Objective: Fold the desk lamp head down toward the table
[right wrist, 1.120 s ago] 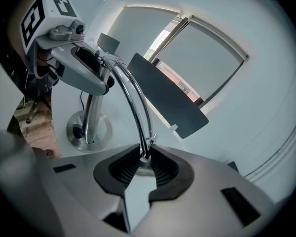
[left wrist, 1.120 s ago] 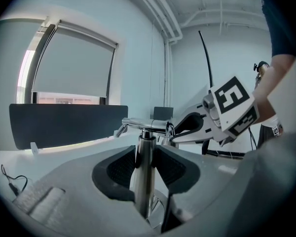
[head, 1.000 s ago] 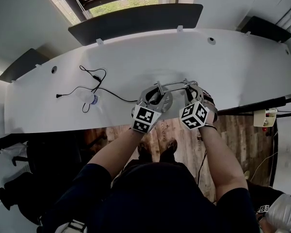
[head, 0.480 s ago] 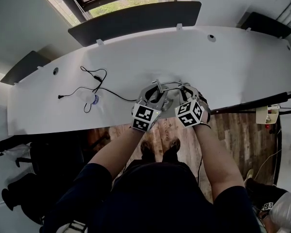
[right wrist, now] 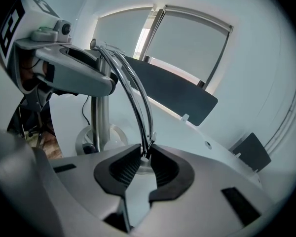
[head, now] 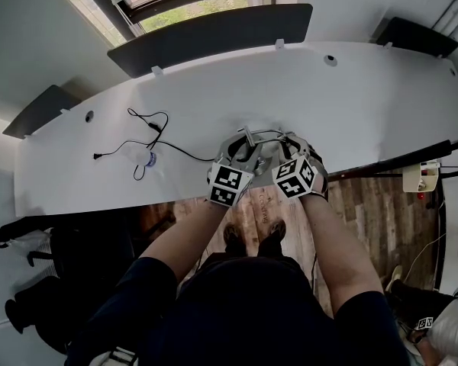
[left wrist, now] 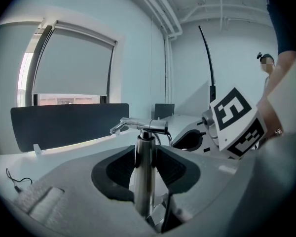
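Observation:
A chrome desk lamp (head: 252, 145) stands at the near edge of the white table (head: 366, 97). Its upright post (left wrist: 144, 167) sits between the pads of my left gripper (left wrist: 145, 168), which is shut on it below the top joint (left wrist: 143, 126). The thin curved lamp arm (right wrist: 137, 95) bends down from that joint into my right gripper (right wrist: 144, 157), shut on the arm's lower end. In the head view the left gripper (head: 240, 157) and right gripper (head: 288, 149) sit side by side at the lamp. The round base (right wrist: 96, 139) rests on the table. The lamp head is hidden.
A black cable (head: 149, 128) with a small white plug (head: 143, 156) lies to the left of the lamp. Dark divider panels (head: 214, 33) stand along the table's far edge below a window. The near table edge runs just under both grippers.
My right gripper has shifted slightly left and down and rolled, bringing the lamp arm with it. The left gripper has stayed on the post.

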Demonstrator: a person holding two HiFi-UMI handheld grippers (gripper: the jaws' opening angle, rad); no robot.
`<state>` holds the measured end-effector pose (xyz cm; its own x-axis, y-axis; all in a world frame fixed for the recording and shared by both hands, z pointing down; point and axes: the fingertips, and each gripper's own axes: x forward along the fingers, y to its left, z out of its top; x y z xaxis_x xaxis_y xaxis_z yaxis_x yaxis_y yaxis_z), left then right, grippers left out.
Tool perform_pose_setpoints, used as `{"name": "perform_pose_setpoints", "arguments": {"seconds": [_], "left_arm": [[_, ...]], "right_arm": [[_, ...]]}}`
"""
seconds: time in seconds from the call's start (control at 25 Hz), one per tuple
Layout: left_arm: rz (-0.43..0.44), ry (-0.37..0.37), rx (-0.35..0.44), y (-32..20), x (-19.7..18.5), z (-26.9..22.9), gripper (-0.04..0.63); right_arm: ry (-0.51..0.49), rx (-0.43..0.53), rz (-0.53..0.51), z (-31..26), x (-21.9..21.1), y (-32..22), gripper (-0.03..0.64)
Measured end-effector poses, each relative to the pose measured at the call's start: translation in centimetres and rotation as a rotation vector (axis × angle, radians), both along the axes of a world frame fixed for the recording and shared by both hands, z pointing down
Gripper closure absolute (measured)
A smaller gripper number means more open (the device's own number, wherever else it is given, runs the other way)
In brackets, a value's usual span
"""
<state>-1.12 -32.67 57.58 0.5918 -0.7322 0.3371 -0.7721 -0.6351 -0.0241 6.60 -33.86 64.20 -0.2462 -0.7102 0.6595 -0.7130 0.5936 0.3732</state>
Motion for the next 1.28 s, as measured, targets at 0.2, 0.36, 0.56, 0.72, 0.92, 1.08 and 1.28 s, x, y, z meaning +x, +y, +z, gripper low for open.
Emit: {"name": "perform_pose_setpoints", "arguments": {"seconds": [0.2,0.36,0.56,0.72,0.92,1.08,1.28], "left_arm": [[0.026,-0.042,0.006,0.6,0.1,-0.5,0.468],[0.021,-0.037,0.024,1.9,-0.5,-1.2,0.467],[0.042,-0.005,0.055,4.5,-1.2,-3.2,0.467],[0.096,0.031,0.096,7.7,-1.0,-6.9,0.468],[0.163,0.114,0.104,12.3,-0.5,-11.4,0.468],[0.181,0.199,0.099,14.8,-0.6,-14.1,0.483],[0.191,0.265,0.061,17.2,-0.6,-15.6,0.506]], "right_arm": [[0.012,0.032,-0.007,-1.3,0.3,0.2,0.5],[-0.005,0.083,-0.013,-3.1,0.9,1.5,0.499],[-0.061,0.112,-0.024,-5.4,0.6,4.6,0.5],[-0.181,0.123,-0.025,-8.6,-0.5,7.5,0.516],[-0.382,0.123,-0.024,-13.2,-2.1,11.2,0.545],[-0.535,0.118,-0.035,-16.5,-3.1,13.9,0.571],[-0.649,0.093,-0.048,-18.5,-3.6,17.0,0.588]]}}
